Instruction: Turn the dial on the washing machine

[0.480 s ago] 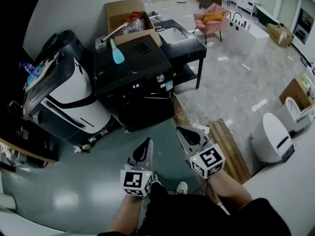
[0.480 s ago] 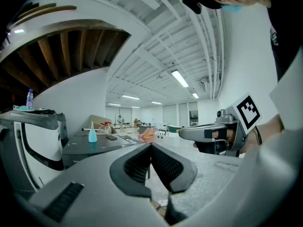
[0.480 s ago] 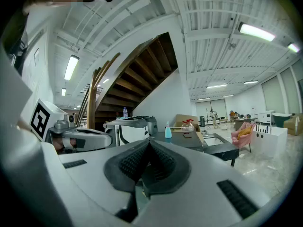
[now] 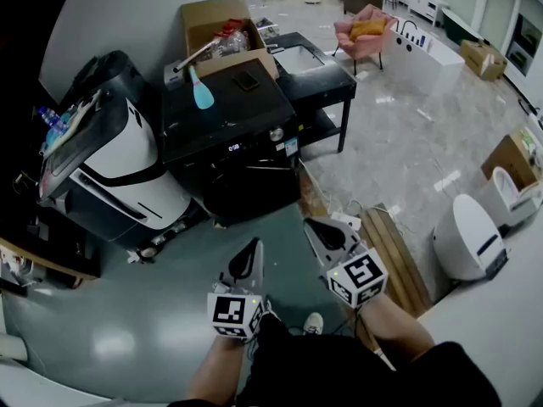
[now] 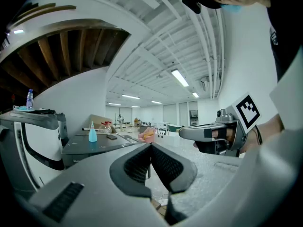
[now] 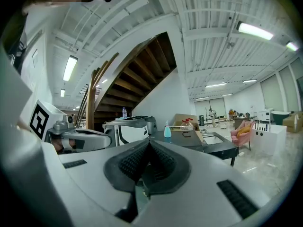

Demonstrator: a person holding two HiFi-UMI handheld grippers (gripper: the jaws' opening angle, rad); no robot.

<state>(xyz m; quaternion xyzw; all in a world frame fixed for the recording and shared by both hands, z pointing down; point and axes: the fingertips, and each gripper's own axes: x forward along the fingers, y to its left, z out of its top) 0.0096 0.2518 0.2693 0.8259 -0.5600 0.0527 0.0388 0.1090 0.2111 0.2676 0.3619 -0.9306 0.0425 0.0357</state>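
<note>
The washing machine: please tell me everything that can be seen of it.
The washing machine is a black, boxy appliance with a flat, dark top. Along its upper front runs a control strip with a small lit display and a silver dial at the right end. Below that the front is dark and hard to make out. It stands upright on the floor. A light blue bottle and a flat dark thing, perhaps a phone, rest on top. A cardboard box stands at its back. Nothing touches the dial.
</note>
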